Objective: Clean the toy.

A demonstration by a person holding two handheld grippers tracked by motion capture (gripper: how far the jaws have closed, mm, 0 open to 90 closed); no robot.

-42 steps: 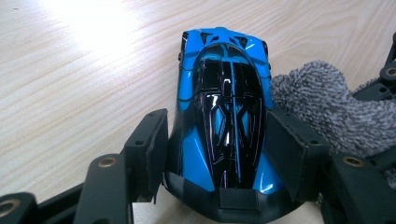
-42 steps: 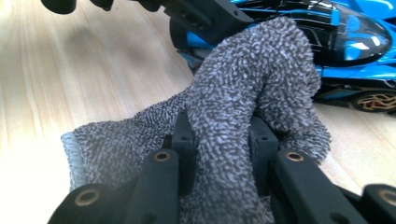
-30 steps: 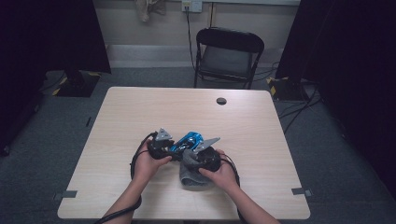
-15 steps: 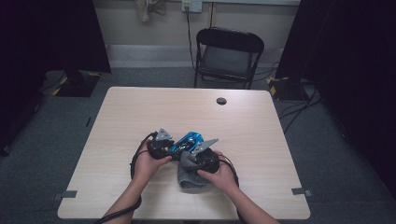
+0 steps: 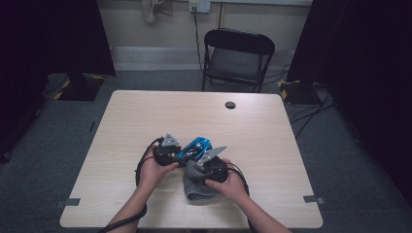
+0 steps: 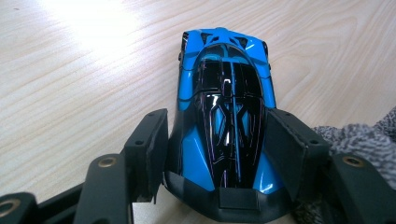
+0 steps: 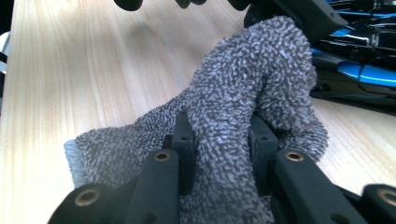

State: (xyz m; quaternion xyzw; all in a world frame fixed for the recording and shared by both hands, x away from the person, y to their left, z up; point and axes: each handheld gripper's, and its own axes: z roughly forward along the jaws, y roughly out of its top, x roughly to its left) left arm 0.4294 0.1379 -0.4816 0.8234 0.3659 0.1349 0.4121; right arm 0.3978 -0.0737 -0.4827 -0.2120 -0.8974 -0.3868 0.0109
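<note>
Your left gripper [image 6: 217, 154] clamps the glossy blue-and-black toy car [image 6: 224, 107] by its flanks, mid-table; hard, slippery plastic, so grip low. Your right gripper [image 7: 219, 140] pinches the soft grey terry cloth [image 7: 243, 93] beside it.

One pale wood-grain bench [image 5: 272, 145] carries one glossy blue and black toy car [image 5: 194, 147], one grey looped-terry cloth [image 5: 195, 187] and one small round black disc [image 5: 230, 105]. Two black hand-held grippers work there: the left gripper [image 5: 171, 153] and the right gripper [image 5: 210, 162], each held in one hand, two hands altogether. One black folding chair [image 5: 238, 58] stands behind the bench.
</note>
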